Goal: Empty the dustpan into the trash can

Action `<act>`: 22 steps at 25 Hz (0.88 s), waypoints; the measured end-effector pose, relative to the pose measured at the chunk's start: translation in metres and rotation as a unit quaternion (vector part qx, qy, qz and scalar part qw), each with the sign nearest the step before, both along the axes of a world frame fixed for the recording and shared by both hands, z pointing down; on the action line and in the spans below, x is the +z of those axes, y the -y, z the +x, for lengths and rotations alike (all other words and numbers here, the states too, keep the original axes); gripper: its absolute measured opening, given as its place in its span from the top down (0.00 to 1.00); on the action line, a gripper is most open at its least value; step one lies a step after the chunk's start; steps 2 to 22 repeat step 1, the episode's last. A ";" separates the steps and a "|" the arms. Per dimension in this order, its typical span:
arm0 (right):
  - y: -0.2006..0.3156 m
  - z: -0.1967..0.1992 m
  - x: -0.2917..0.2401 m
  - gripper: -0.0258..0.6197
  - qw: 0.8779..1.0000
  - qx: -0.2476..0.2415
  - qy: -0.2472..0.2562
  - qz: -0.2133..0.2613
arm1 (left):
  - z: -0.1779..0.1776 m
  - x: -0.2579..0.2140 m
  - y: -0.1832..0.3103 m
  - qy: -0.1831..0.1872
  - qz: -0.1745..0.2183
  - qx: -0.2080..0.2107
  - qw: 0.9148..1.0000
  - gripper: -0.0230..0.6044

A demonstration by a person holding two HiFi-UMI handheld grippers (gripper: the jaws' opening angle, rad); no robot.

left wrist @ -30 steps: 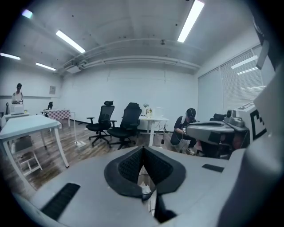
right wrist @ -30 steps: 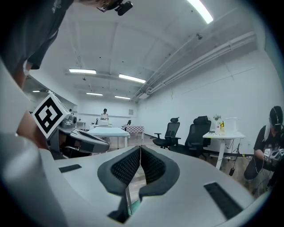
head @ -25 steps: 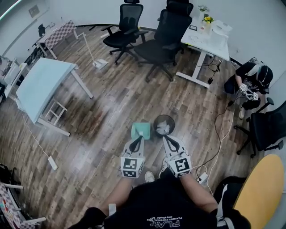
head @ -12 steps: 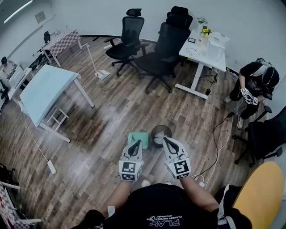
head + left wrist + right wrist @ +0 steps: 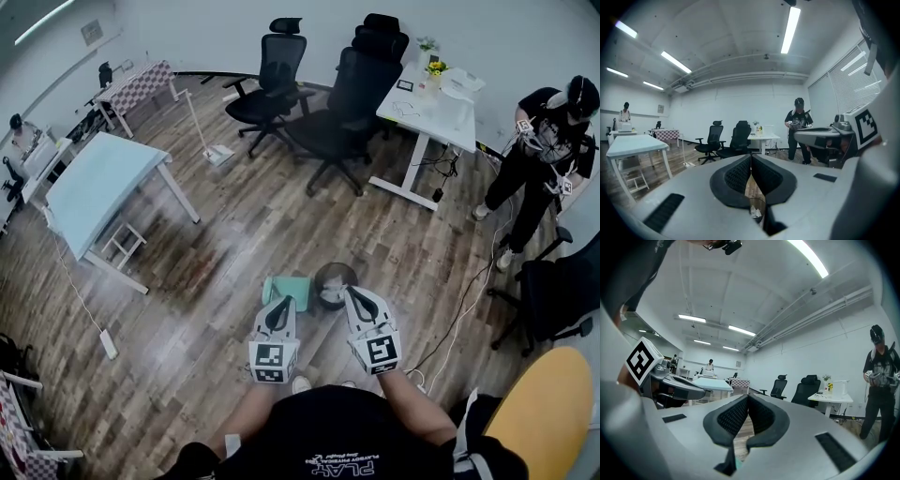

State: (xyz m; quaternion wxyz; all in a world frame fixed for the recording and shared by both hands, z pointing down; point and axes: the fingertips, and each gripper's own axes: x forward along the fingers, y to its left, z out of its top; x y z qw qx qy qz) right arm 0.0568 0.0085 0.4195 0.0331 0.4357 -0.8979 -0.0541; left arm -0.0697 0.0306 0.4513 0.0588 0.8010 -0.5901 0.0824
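Left claw (image 5: 282, 305) and right claw (image 5: 353, 298) are hovering shut, empty, near the trash can (image 5: 324, 273), dustpan (image 5: 283, 285) lying just beside it.

teal dustpan (image 5: 284, 290) on floor, just beside round trash can (image 5: 336, 283)

The left gripper (image 5: 751, 161) has its jaws pressed together with nothing between them. Through the slit beneath them show a strip of wooden floor and a trash can (image 5: 756, 209) holding white scraps. Straight beyond stands a white table (image 5: 762, 137). Left of that table are two black office chairs (image 5: 712, 140), and further left a pale blue table (image 5: 630, 143). Just right of the white table stands a person (image 5: 798, 126) in dark clothes. Further right is the right gripper (image 5: 825, 136) with its marker cube (image 5: 865, 129).
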 end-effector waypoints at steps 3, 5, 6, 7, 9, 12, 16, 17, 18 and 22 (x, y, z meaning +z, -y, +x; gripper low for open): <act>-0.001 0.002 0.000 0.92 1.000 0.000 0.000 -0.002 | 0.002 0.001 -0.002 0.001 -0.003 0.000 1.000 0.92; -0.001 0.002 0.000 0.92 1.000 0.000 0.000 -0.002 | 0.002 0.001 -0.002 0.001 -0.003 0.000 1.000 0.92; -0.001 0.002 0.000 0.92 1.000 0.000 0.000 -0.002 | 0.002 0.001 -0.002 0.001 -0.003 0.000 1.000 0.92; -0.001 0.002 0.000 0.92 1.000 0.000 0.000 -0.002 | 0.002 0.001 -0.002 0.001 -0.003 0.000 1.000 0.92; -0.001 0.002 0.000 0.92 1.000 0.000 0.000 -0.002 | 0.002 0.001 -0.002 0.001 -0.003 0.000 1.000 0.92; -0.001 0.002 0.000 0.92 1.000 0.000 0.000 -0.002 | 0.002 0.001 -0.002 0.001 -0.003 0.000 1.000 0.92; -0.001 0.002 0.000 0.92 1.000 0.000 0.000 -0.002 | 0.002 0.001 -0.002 0.001 -0.003 0.000 1.000 0.92; -0.001 0.002 0.000 0.92 1.000 0.000 0.000 -0.002 | 0.002 0.001 -0.002 0.001 -0.003 0.000 1.000 0.92; -0.001 0.002 0.000 0.92 1.000 0.000 0.000 -0.002 | 0.002 0.001 -0.002 0.001 -0.003 0.000 1.000 0.92; -0.001 0.002 0.000 0.92 1.000 0.000 0.000 -0.002 | 0.002 0.001 -0.002 0.001 -0.003 0.000 1.000 0.92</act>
